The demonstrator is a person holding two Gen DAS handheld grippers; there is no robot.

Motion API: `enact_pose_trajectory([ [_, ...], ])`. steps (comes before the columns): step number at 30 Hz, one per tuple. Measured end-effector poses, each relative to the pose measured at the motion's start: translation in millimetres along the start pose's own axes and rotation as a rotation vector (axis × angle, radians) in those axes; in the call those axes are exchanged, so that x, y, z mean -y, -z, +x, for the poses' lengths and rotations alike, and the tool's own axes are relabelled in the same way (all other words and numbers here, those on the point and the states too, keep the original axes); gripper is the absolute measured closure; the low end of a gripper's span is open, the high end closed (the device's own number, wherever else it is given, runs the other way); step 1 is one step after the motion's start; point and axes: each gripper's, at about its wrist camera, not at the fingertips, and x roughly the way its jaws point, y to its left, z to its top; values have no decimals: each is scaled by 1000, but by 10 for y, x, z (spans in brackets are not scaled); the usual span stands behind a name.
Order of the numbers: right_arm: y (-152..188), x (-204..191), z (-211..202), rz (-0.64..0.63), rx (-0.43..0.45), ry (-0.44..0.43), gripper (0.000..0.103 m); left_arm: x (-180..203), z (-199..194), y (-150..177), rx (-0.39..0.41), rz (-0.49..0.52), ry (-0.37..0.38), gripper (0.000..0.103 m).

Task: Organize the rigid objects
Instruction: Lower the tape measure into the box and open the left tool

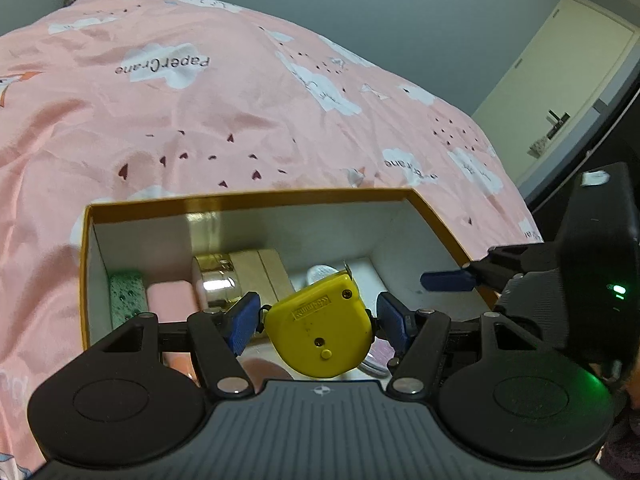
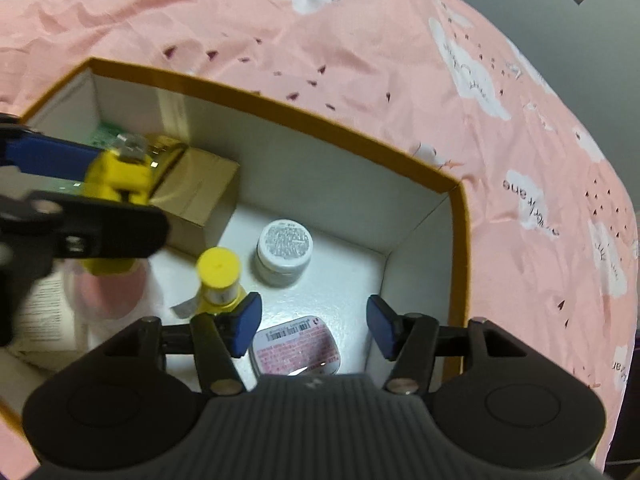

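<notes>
My left gripper (image 1: 319, 320) is shut on a yellow tape measure (image 1: 320, 332), held above the open orange-rimmed box (image 1: 248, 196). In the right wrist view the tape measure (image 2: 120, 178) hangs at the left, against a blue pad (image 2: 48, 158) of that gripper. My right gripper (image 2: 314, 326) stands open low inside the box's right end. A small tin with a pink label (image 2: 296, 350) lies on the white floor just below it, untouched. One blue fingertip (image 1: 446, 282) of the right gripper shows over the box's right wall.
The box holds a white round jar (image 2: 284, 250), a yellow-capped bottle (image 2: 219, 276), a cardboard carton (image 2: 200, 188), a gold-capped jar (image 1: 218, 278), a pink item (image 1: 170, 298) and a green block (image 1: 126, 292). The box sits on a pink bedspread (image 1: 200, 112). A door (image 1: 560, 92) stands at the far right.
</notes>
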Motion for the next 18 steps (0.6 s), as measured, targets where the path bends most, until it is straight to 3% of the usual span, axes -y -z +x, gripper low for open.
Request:
enact_pose_trajectory([
  [7,180,-38,-372,-15,80,16,41,0,-22,41,-86,41,65,29],
  [12,333,78,-658,73,166,12,42,-41,-6,2,-115,59,71,29],
  [18,473,171,-746,120,198,2,42,78,141,43,-187,86,83,29],
])
